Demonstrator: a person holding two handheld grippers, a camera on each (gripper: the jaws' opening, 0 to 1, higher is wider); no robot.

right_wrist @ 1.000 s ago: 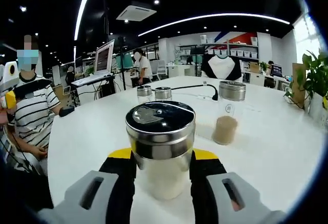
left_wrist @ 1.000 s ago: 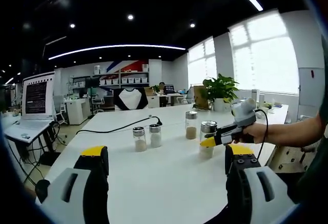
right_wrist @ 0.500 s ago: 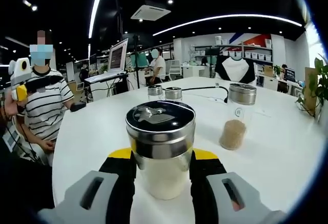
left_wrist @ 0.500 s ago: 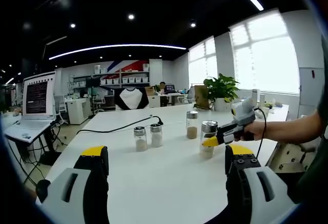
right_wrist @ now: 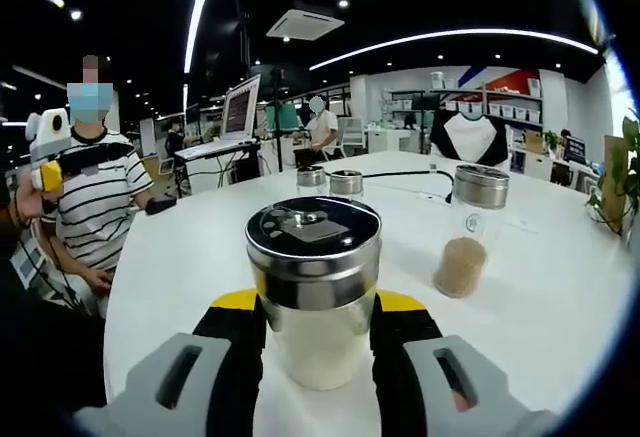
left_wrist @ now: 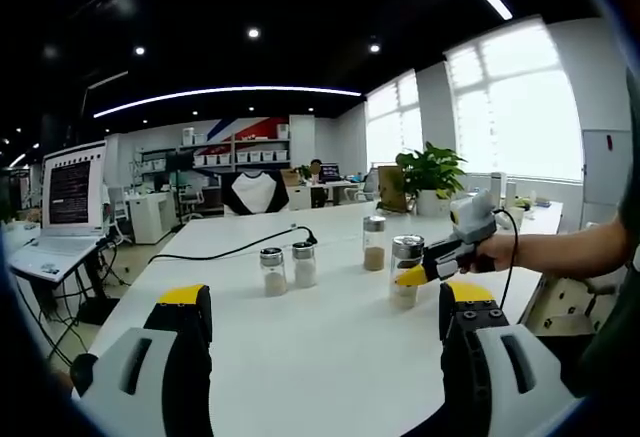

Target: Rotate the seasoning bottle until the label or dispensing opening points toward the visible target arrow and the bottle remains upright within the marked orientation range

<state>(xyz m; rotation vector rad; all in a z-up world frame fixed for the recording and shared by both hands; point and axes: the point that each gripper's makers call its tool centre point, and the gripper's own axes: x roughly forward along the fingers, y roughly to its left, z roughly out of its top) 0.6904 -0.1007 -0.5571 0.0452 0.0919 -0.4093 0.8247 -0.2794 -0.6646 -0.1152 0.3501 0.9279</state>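
Steel-capped seasoning bottle (right_wrist: pixel 313 292), low centre, stays clenched in our right gripper (right_wrist: pixel 314 342) while turning, still upright; left gripper (left_wrist: pixel 325 342) gapes idle.

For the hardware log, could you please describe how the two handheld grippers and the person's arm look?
Each gripper has two light grey jaws with slots, black inner faces and yellow tips, as on the left gripper and the right gripper. In the left gripper view, the right gripper also carries a light grey box on top and a thin black cable. The arm is bare, with no sleeve.
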